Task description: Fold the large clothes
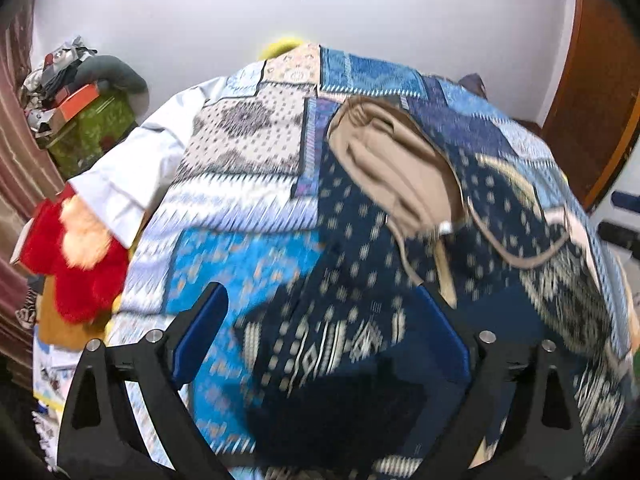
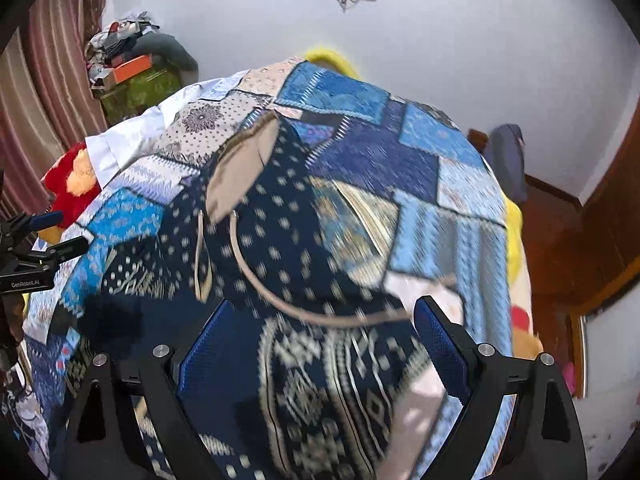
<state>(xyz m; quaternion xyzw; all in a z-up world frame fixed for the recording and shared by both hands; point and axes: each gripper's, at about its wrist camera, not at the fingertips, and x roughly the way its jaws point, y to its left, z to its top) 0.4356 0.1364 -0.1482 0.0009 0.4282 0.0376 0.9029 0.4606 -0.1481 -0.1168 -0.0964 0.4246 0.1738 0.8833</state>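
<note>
A beige garment with drawstrings lies bunched on a patchwork blue bedspread, in the left wrist view (image 1: 396, 168) right of centre and in the right wrist view (image 2: 240, 172) left of centre. Its cord (image 2: 304, 304) loops toward my right gripper. My left gripper (image 1: 324, 328) is open above the bedspread, below the garment, holding nothing. My right gripper (image 2: 320, 336) is open, its blue pads either side of the cord's loop, not closed on it. The left gripper's body shows at the left edge of the right wrist view (image 2: 36, 248). Both views are motion-blurred.
A white shirt (image 1: 136, 168) lies at the bed's left side, next to a red and orange plush toy (image 1: 76, 256). A cluttered green box (image 1: 92, 128) stands by the curtain. A wooden door (image 1: 600, 92) is at right. The bedspread (image 1: 248, 248) covers the bed.
</note>
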